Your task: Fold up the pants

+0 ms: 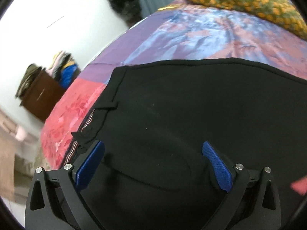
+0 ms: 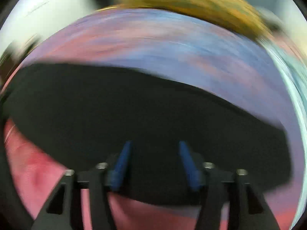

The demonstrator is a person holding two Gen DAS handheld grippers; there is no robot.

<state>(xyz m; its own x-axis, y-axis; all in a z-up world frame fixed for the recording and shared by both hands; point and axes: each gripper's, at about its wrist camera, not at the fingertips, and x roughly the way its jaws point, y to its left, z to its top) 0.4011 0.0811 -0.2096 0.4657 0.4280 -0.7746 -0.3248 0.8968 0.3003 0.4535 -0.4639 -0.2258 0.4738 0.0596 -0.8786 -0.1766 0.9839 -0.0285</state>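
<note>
Bed cover (image 1: 201,38), patterned pink, purple and blue, fills most of both views. Black pants (image 1: 182,105) lie flat across it, waistband end with a belt loop toward the cover's pink left edge. Orange-flowered pillow (image 1: 245,2) sits at the far end, well apart from the pants. Brown cabinet (image 1: 42,97) beside the bed, clothes heaped on top. Left gripper (image 1: 153,164) over the pants, blue pads spread wide, nothing pinched. Right gripper (image 2: 155,164) (view badly blurred) over the pants' near edge, fingers apart, nothing between them.
</note>
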